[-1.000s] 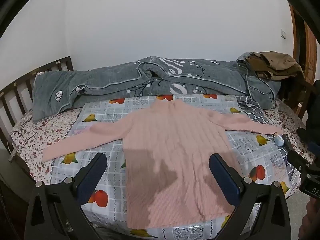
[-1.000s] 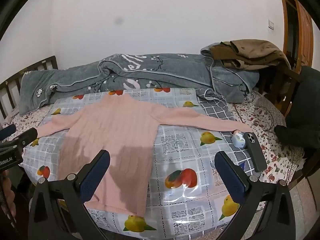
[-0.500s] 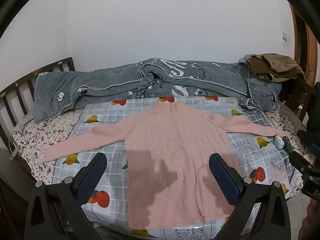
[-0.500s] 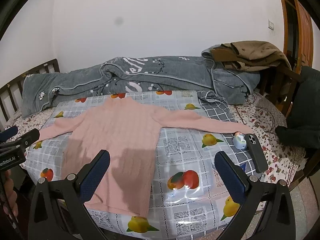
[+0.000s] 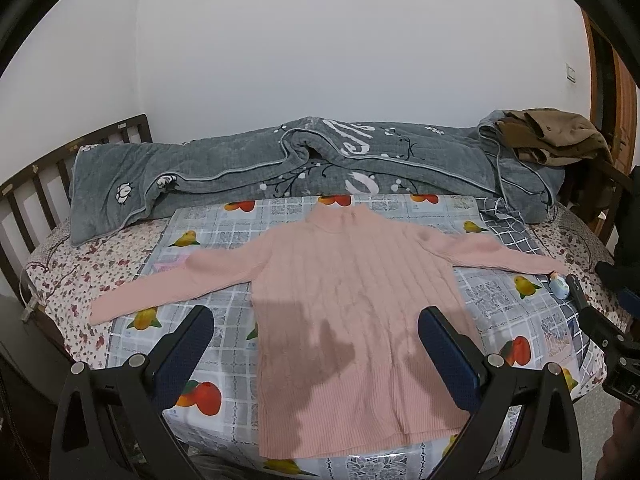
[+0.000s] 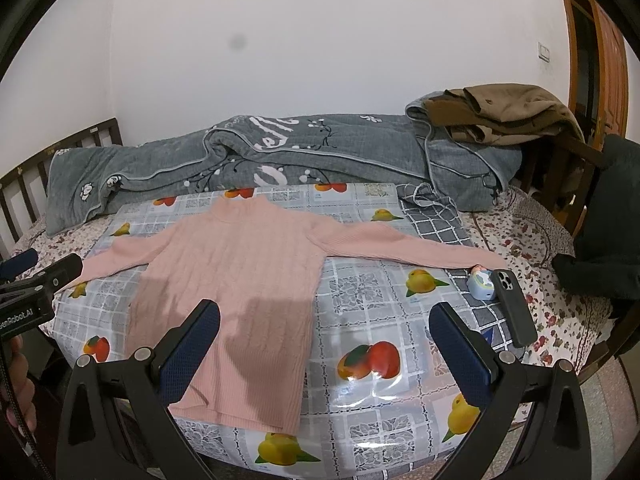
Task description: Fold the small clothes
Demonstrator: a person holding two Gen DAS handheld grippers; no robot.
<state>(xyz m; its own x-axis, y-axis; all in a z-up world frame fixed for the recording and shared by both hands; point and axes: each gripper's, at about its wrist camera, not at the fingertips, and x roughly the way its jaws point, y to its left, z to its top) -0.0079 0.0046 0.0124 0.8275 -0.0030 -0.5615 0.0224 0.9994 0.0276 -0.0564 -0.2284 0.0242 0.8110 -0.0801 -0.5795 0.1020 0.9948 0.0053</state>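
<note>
The mat (image 6: pixel 360 292) right of the sweater (image 6: pixel 240 280) lay free; a phone (image 6: pixel 514 308) and small bottle (image 6: pixel 482 282) crowded the right cuff, a quilt (image 6: pixel 280 152) blocked behind.

Counts: 1 pink sweater (image 5: pixel 352 312), 2 sleeves spread. 1 grey quilt (image 5: pixel 280 172). 1 fruit-print sheet (image 6: pixel 360 292). 1 phone (image 6: pixel 514 304), 1 small blue figurine (image 6: pixel 482 282). 1 brown clothes pile (image 6: pixel 500 114). 2 tongs: left tongs (image 5: pixel 314 350), right tongs (image 6: pixel 324 346), both spread wide.

Both the left gripper (image 5: pixel 316 344) and right gripper (image 6: pixel 324 340) have black angular frames, silver screws and textured dark-blue finger pads (image 6: pixel 190 346).
</note>
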